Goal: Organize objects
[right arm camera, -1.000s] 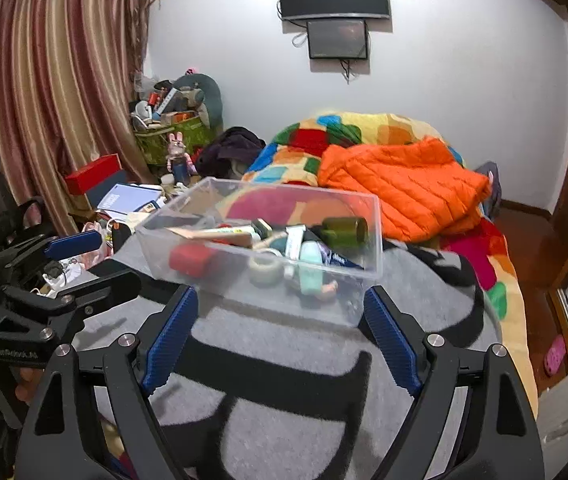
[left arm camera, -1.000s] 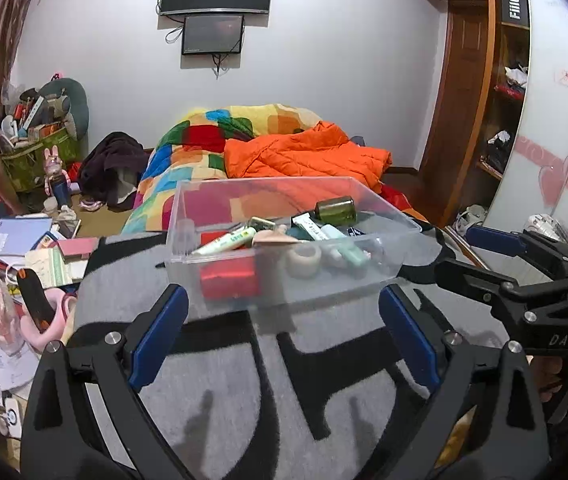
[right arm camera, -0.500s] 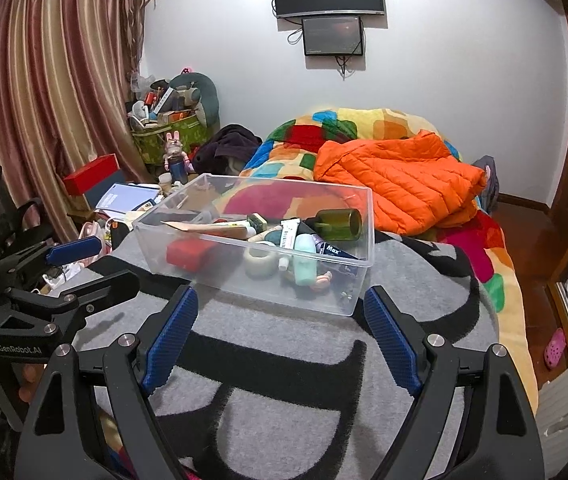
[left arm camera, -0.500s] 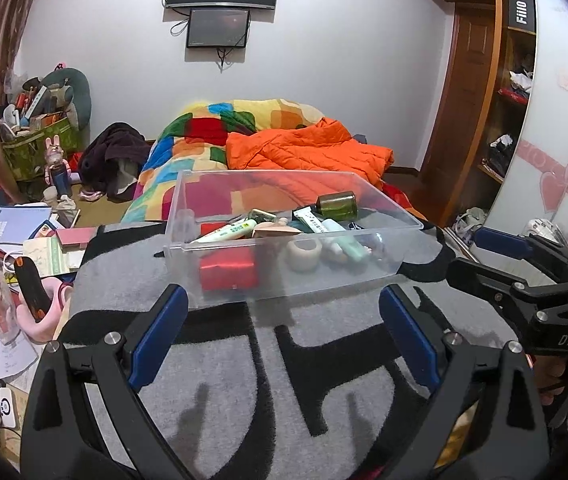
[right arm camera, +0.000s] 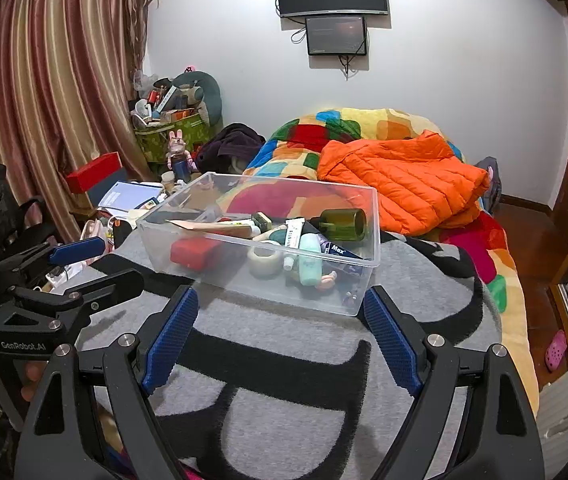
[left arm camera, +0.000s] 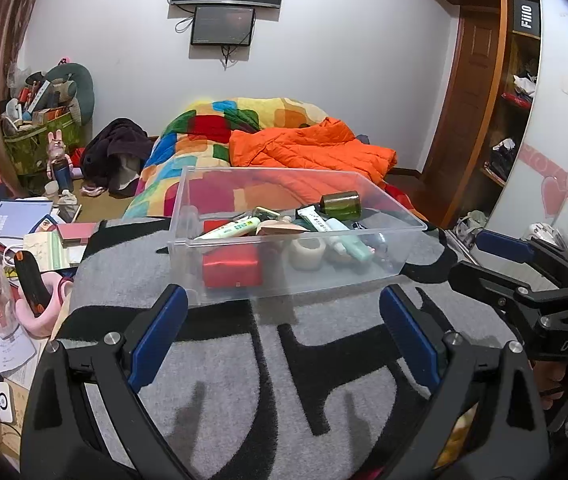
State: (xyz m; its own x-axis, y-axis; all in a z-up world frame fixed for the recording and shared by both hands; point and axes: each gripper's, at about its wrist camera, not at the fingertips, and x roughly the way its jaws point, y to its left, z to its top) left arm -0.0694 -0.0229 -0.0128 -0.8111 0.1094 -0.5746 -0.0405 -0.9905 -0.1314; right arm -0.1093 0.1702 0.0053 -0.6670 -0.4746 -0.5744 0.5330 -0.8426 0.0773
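A clear plastic bin point(left arm camera: 276, 280) point(right arm camera: 224, 276) sits on a grey-and-black blanket point(left arm camera: 224, 360) point(right arm camera: 284, 400). Inside lie a red box point(left arm camera: 232, 266) point(right arm camera: 192, 252), a tape roll point(left arm camera: 304, 254) point(right arm camera: 265, 260), a dark green bottle point(left arm camera: 340, 205) point(right arm camera: 342, 224), a mint bottle point(left arm camera: 350, 242) point(right arm camera: 310, 264) and several tubes. My left gripper point(left arm camera: 280, 300) point(right arm camera: 104, 264) hovers open just short of the bin's near wall, nothing between its blue pads. My right gripper point(right arm camera: 280, 300) point(left arm camera: 474, 258) stands open beside it, also in front of the bin and holding nothing.
Behind the bin lie an orange padded jacket point(right arm camera: 396, 176) and a colourful quilt point(left arm camera: 204, 148). Books, papers and small clutter point(left arm camera: 24, 232) crowd the left side below a curtain point(right arm camera: 44, 80). A wooden wardrobe point(left arm camera: 504, 120) stands at the right.
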